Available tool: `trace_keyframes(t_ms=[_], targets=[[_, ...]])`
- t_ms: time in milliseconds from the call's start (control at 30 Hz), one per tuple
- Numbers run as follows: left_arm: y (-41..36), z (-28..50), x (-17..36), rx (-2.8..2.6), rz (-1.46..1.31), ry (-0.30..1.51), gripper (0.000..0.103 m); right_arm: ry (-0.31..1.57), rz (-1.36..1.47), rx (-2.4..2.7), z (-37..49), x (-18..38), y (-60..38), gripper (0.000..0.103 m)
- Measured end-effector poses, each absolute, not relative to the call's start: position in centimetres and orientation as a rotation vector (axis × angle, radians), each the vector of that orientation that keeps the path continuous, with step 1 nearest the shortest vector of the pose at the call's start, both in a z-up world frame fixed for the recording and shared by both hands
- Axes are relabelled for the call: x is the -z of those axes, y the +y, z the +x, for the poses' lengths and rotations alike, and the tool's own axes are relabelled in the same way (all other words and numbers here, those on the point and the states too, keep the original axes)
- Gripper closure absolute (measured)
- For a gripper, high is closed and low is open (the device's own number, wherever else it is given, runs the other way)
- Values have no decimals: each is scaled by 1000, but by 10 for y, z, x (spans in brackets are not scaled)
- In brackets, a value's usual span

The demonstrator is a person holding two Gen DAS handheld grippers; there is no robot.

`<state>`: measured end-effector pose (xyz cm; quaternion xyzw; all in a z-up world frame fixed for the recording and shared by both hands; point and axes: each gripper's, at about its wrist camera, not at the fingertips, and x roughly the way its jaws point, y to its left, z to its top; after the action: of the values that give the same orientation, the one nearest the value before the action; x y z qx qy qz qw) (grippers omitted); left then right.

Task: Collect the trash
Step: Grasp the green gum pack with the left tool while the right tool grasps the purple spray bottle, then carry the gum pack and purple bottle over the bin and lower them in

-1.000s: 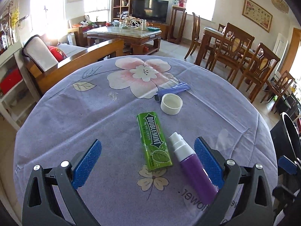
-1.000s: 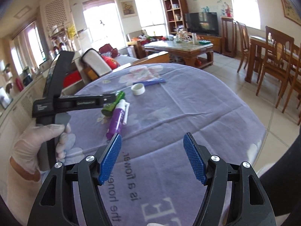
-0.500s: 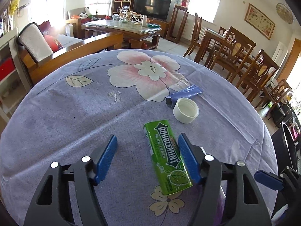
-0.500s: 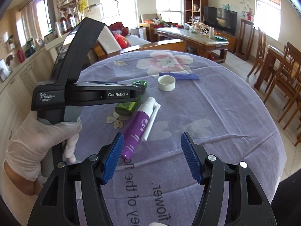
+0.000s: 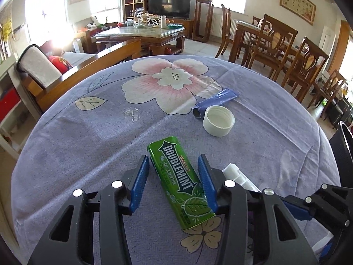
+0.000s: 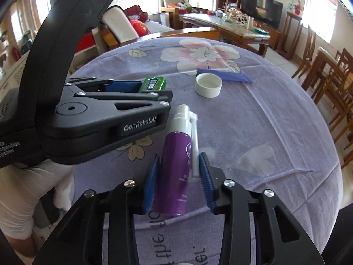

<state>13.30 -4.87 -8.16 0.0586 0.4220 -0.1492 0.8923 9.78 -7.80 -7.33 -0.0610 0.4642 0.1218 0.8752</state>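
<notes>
A green Doublemint gum pack (image 5: 179, 181) lies on the purple flowered tablecloth (image 5: 92, 132). My left gripper (image 5: 173, 183) straddles the pack with its jaws narrowed; the right pad touches it and a gap shows at the left pad. A purple spray bottle (image 6: 176, 165) with a white nozzle lies beside it. My right gripper (image 6: 177, 176) straddles the bottle, jaws close on both sides. A white cap (image 5: 218, 121) and a blue wrapper (image 5: 217, 101) lie farther out. The left gripper's body (image 6: 99, 114) fills the left of the right wrist view.
The round table's edge curves close on the right, with a dark bin rim (image 5: 346, 145) beyond it. Wooden dining chairs (image 5: 286, 50) stand to the right, and a sofa (image 5: 66, 70) and coffee table (image 5: 141, 33) behind.
Both grippers moved forward and down and narrowed: the left one now brackets the gum pack, the right one the purple bottle. The objects have not moved.
</notes>
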Motion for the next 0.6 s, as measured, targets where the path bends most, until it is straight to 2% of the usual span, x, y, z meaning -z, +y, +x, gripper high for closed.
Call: trace_keyframes(t_ms=[67,100,133,267,600], targets=[[-46,133,81,313,110,874,60,967,-119,-254,98,74,-80,69],[-45,133,80,317,87,873,71,965,-109,-254,97,74,-82,69],[-41,134,80,328,55,873,73,959,-99,-252,96,73,-84,69],[-29,132,77,348,-25,855,73,937,-47,-244,86,68,-100,70],[-43,102,59,339,78,707,72,827,145,-257,35,38,-160,70]])
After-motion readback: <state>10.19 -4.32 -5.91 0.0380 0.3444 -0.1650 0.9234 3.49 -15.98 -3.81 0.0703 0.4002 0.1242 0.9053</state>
